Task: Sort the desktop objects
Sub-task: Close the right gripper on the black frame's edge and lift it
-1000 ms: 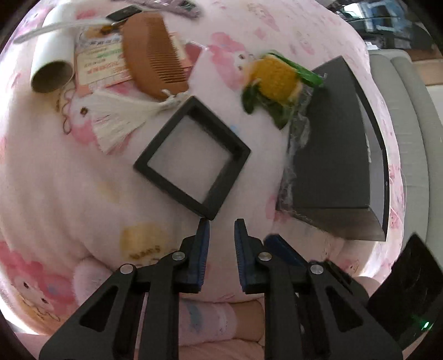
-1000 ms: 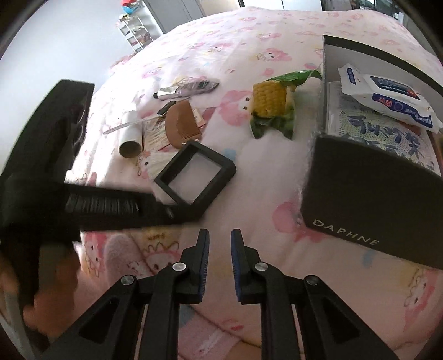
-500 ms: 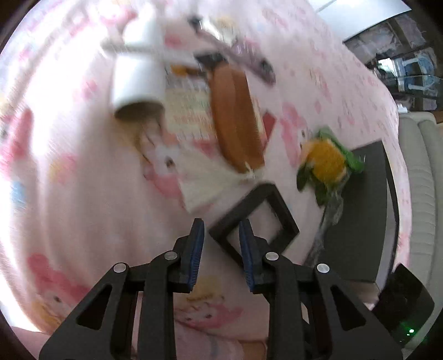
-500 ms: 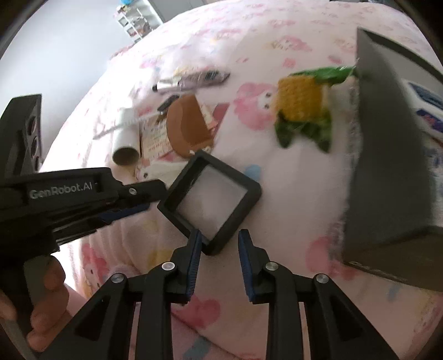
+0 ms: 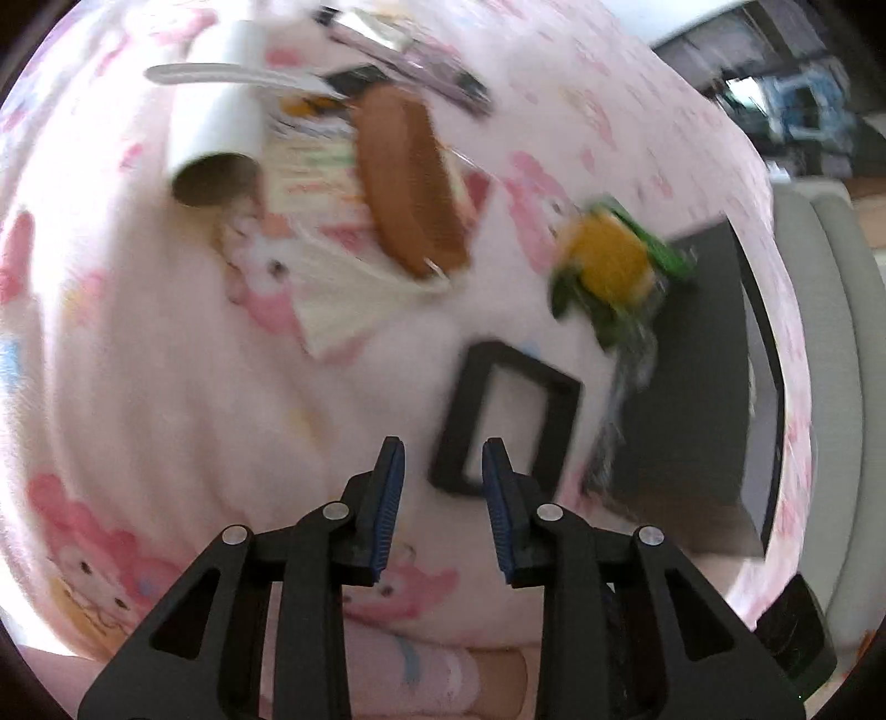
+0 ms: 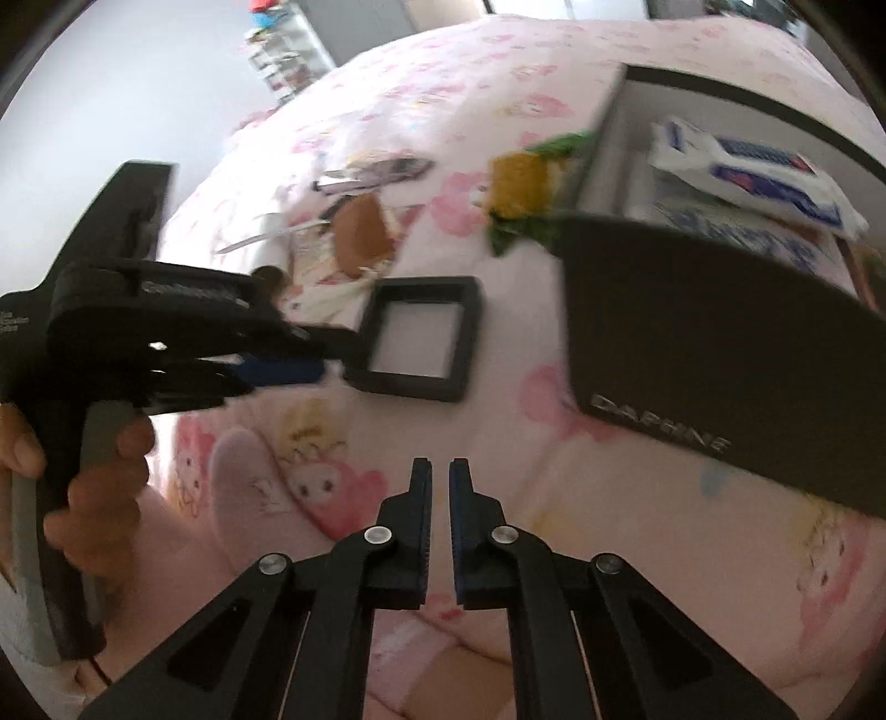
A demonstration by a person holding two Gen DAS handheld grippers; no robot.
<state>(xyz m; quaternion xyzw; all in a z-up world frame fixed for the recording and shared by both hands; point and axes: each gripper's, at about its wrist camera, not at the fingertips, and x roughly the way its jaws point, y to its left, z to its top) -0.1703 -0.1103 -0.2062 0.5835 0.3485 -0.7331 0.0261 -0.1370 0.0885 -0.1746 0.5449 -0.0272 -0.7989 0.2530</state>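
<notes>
A black square frame (image 5: 506, 418) lies flat on the pink bedspread; it also shows in the right wrist view (image 6: 418, 338). My left gripper (image 5: 442, 471) is open and empty, its fingertips just short of the frame's near corner; it shows from the side in the right wrist view (image 6: 310, 354). My right gripper (image 6: 440, 487) is shut and empty, held above the bedspread nearer than the frame. A knitted corn toy (image 5: 612, 266) lies against the black box (image 5: 703, 387), which holds wipe packs (image 6: 742, 177).
A brown wooden comb (image 5: 410, 183) with a white tassel (image 5: 343, 304), a cardboard tube (image 5: 216, 138), a card (image 5: 310, 171), a white stick (image 5: 221, 75) and a pen pack (image 5: 410, 50) lie at the far left. A sofa (image 5: 841, 332) stands right of the bed.
My left gripper opened wider and swung back toward the black frame's near corner. My right gripper closed from slightly apart to shut and pulled back, bringing the box's inside into view.
</notes>
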